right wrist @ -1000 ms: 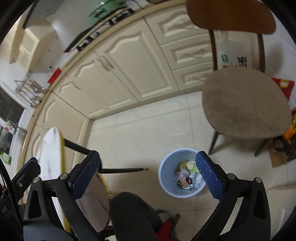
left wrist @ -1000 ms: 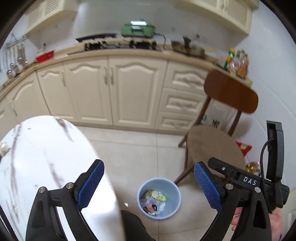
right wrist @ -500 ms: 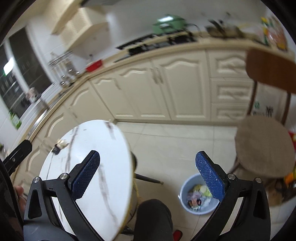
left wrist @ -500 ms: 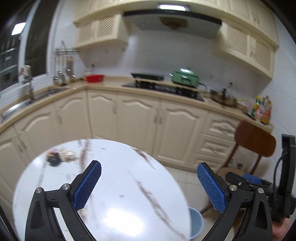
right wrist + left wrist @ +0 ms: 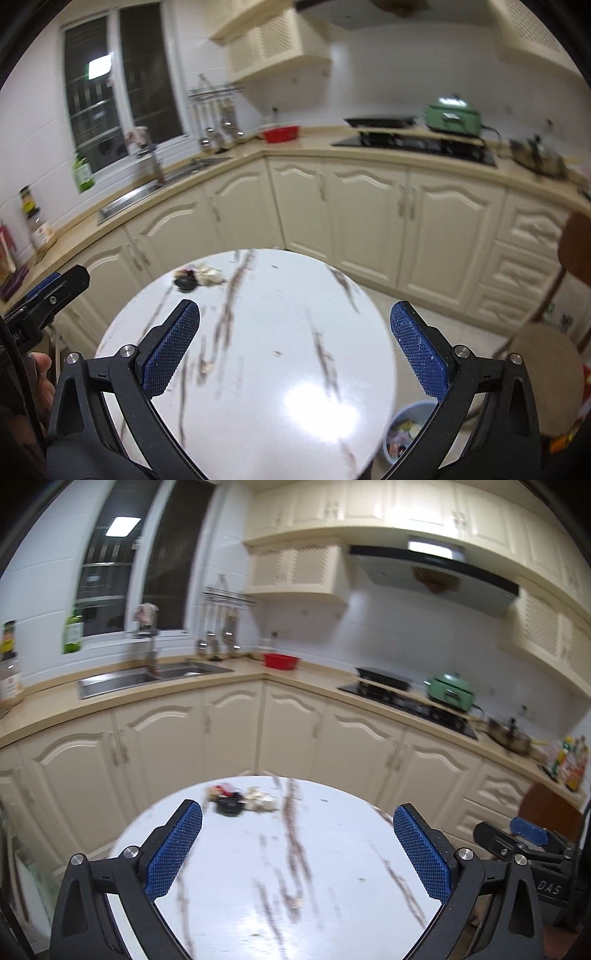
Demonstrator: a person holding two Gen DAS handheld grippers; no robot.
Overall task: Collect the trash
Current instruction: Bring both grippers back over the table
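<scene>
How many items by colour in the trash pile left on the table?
Black round lid-like piece: 1
White crumpled tissue wad: 1
Red scrap: 1
Total: 3, clustered at the far edge of the white marble-pattern round table; blur may hide more.

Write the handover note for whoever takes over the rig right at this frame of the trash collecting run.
Left gripper: open, nothing between the pads.
Right gripper: open, also empty.
Both point over the round marble table.
Trash pile: a small cluster of scraps, one dark piece and some pale crumpled ones, at the table's far edge, untouched by either gripper.
Blue bin: on the floor to the right of the table, already holding several wrappers.
Done: some trash is in the bin.
Left: pick up the pile on the table and drop it into the bin.
</scene>
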